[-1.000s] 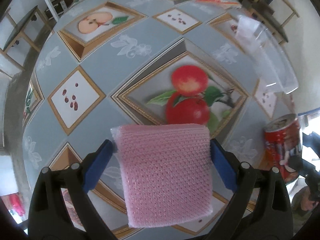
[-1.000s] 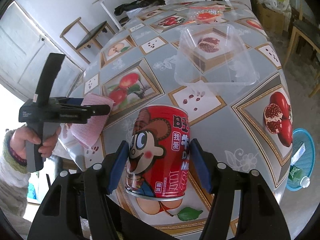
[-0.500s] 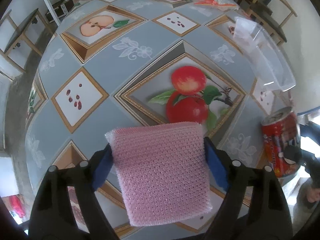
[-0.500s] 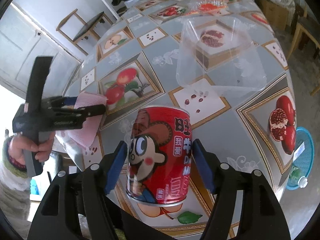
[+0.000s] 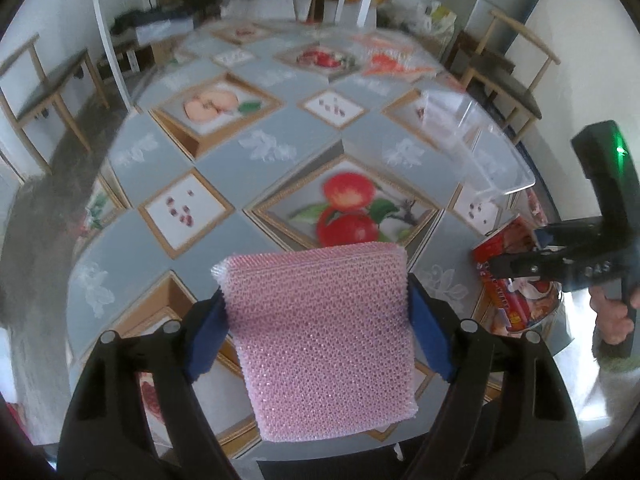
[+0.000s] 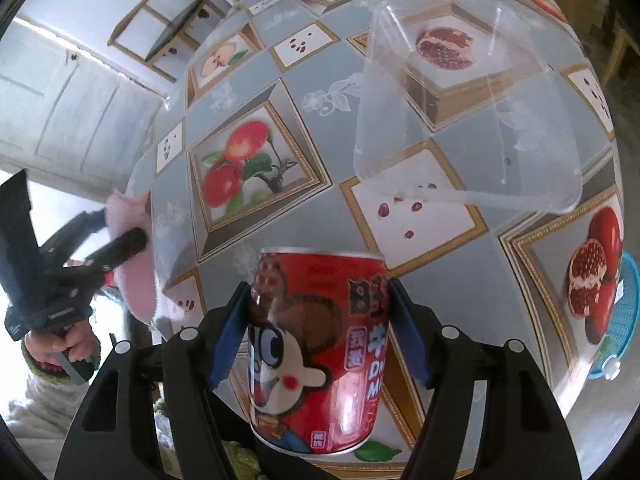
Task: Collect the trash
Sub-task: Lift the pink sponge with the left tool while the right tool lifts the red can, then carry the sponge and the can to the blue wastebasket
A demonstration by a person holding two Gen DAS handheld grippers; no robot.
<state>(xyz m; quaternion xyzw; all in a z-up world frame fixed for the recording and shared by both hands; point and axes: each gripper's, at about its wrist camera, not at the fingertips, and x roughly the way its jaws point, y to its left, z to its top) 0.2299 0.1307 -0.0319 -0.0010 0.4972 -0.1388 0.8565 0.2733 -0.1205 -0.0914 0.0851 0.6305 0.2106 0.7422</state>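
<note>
Left tongs [image 5: 316, 312] pinched a pink mesh foam pad [image 5: 320, 340]; right tongs [image 6: 318, 334] clamped a red cartoon-printed can [image 6: 316, 352]. Best kept level toward the clear plastic tray [image 6: 472, 92] at one o'clock.

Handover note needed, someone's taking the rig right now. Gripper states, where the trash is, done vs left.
Left hand-held gripper: shut on the pink foam sheet, held above the near table edge.
Right hand-held gripper: shut on the red can, also off the table.
Still on the table: clear plastic container mid-table, orange wrapper at the far end.
Done: two items picked up. Left: drop both, possibly in the blue basket on the floor to the right, then collect the rest.
</note>
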